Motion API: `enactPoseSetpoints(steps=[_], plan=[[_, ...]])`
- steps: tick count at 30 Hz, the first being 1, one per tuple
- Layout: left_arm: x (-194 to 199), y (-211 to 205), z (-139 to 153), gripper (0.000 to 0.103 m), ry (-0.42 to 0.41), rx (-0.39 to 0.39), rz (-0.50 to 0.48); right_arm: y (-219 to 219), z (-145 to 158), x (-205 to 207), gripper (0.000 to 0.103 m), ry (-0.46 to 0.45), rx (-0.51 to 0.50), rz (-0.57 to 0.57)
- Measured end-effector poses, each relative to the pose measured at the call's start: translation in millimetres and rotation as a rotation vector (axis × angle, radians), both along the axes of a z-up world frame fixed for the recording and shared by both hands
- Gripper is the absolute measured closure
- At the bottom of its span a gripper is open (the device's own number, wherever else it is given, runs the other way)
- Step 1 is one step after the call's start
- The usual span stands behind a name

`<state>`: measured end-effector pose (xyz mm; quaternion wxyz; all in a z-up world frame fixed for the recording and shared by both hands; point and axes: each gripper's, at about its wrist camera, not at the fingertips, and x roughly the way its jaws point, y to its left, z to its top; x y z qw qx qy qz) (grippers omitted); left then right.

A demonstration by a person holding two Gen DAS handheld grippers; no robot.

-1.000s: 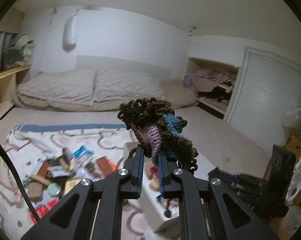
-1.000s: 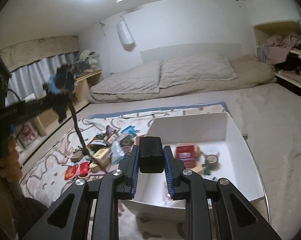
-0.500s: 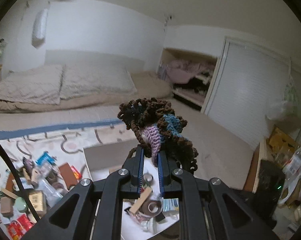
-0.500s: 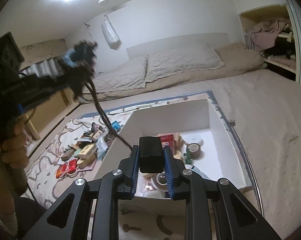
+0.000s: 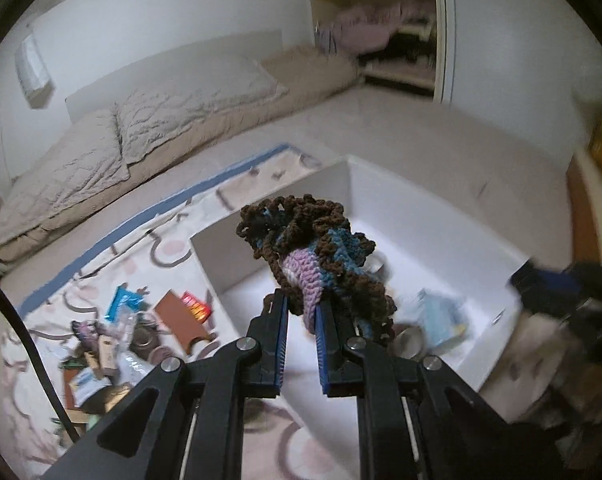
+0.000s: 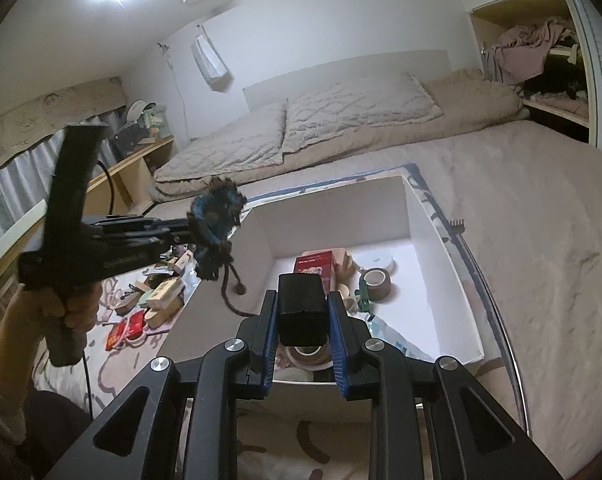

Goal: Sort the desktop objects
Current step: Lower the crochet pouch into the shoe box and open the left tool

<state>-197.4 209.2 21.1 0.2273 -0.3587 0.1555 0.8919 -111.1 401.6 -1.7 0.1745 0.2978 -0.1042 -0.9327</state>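
My left gripper (image 5: 301,308) is shut on a crocheted pouch (image 5: 313,256) of brown, blue and lilac yarn, held above the left wall of the white box (image 5: 441,216). In the right wrist view the same pouch (image 6: 215,220) hangs from the left gripper with its brown cord dangling over the box's left wall (image 6: 221,276). My right gripper (image 6: 303,316) is shut on a small black box (image 6: 302,304), held above the near part of the white box.
The white box holds a red carton (image 6: 315,266), tape rolls (image 6: 375,282) and other small items. A pile of loose objects (image 6: 157,296) lies on the patterned mat (image 5: 101,256) left of the box. A bed with pillows (image 6: 341,116) is behind.
The left gripper has swung right and tilted down, bringing the pouch over the white box's left edge. The right gripper has moved closer over the box's near part, still holding the black box.
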Motion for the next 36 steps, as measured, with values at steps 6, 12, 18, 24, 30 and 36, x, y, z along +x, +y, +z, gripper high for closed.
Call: enactPoseSetpoints(steps=[6,12,18,24,30,36], plan=[[-7,14,-27,0.090,-0.023,-0.211,-0.052,1,-3,-1,0.078,-0.013,-0.009,-0.001],[-11,21,-44,0.090,-0.006,-0.351,-0.093,0,-3,-1,0.078,-0.019,-0.008,0.004],[-7,21,-45,0.069,0.043,-0.386,-0.112,-1,-3,-4,0.078,-0.026,-0.006,0.006],[-8,12,-37,0.044,0.064,-0.352,-0.070,-3,-4,-5,0.078,-0.033,-0.002,0.009],[-7,-2,-26,0.044,0.064,-0.266,-0.015,-8,-5,-7,0.078,-0.043,0.004,0.020],[6,-20,-13,0.040,0.082,-0.151,0.027,-18,-8,-14,0.078,-0.067,0.005,0.047]])
